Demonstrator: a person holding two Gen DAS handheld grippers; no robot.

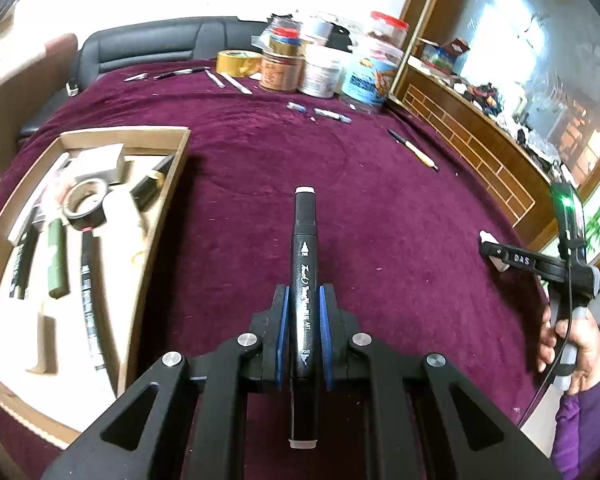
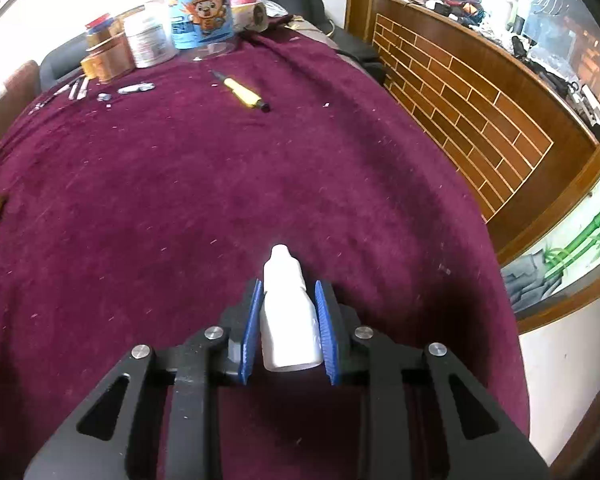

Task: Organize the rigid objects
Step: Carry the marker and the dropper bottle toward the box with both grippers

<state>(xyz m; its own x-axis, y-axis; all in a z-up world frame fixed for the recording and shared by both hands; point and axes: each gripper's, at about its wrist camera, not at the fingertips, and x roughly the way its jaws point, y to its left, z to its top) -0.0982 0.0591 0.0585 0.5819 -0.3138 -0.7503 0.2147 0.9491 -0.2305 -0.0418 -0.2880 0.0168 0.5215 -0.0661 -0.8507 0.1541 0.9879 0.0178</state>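
Observation:
My left gripper [image 1: 303,300] is shut on a black marker [image 1: 305,248] that points forward over the purple cloth [image 1: 340,184]. A cardboard tray [image 1: 172,184] lies to its left, holding a tape roll [image 1: 85,204], pens and a green tube. My right gripper [image 2: 287,296] is shut on a small white dropper bottle [image 2: 287,320], held above the cloth [image 2: 180,184]. The right gripper also shows at the right edge of the left wrist view [image 1: 496,254]. A yellow pen [image 2: 242,92] lies further out on the cloth; it also shows in the left wrist view [image 1: 414,150].
Jars and tape rolls [image 1: 320,68] stand at the cloth's far edge, with small metal tools [image 1: 228,80] and wrapped bits [image 1: 332,115] near them. A brick-pattern wooden cabinet [image 2: 472,120] runs along the right side. A dark sofa [image 1: 148,40] is behind.

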